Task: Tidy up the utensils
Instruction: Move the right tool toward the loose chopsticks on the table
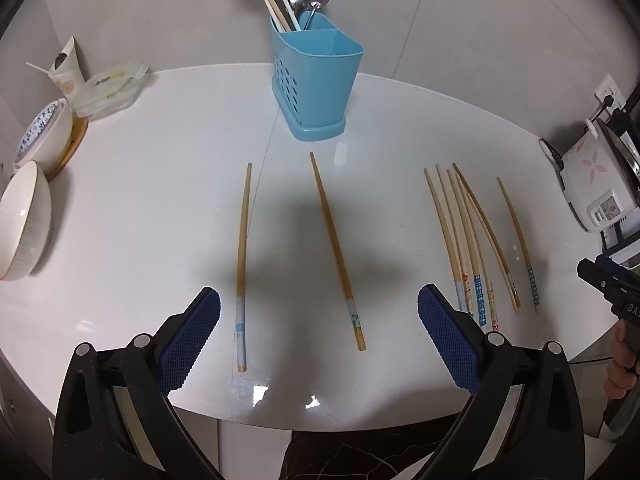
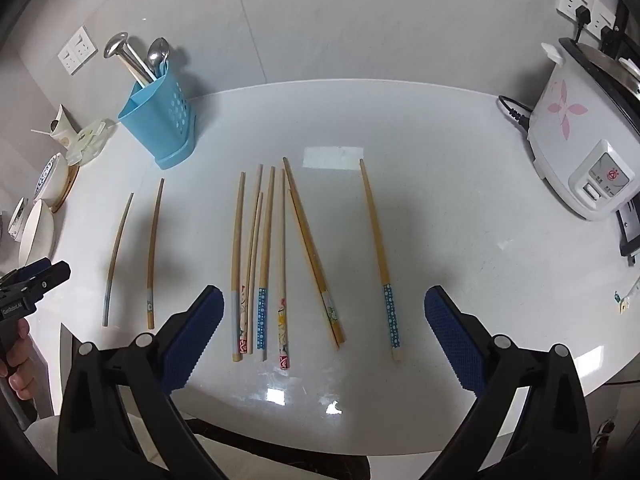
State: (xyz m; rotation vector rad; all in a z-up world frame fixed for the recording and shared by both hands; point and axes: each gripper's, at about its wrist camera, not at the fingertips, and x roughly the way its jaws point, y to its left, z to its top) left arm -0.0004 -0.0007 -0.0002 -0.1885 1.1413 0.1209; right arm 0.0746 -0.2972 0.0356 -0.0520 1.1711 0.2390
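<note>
Two separate chopsticks point(image 1: 244, 264) lie flat on the worktop point(image 1: 160, 200), in front of the blue utensil holder point(image 1: 316, 80); both sit ahead of and between your left gripper's point(image 1: 319, 332) spread, empty fingers. A chopstick cluster point(image 2: 272, 256) lies right of the holder, between your right gripper's point(image 2: 323, 332) spread, empty fingers.

Bare tabletop point(image 1: 160, 208) before holder point(image 1: 316, 80)
</note>
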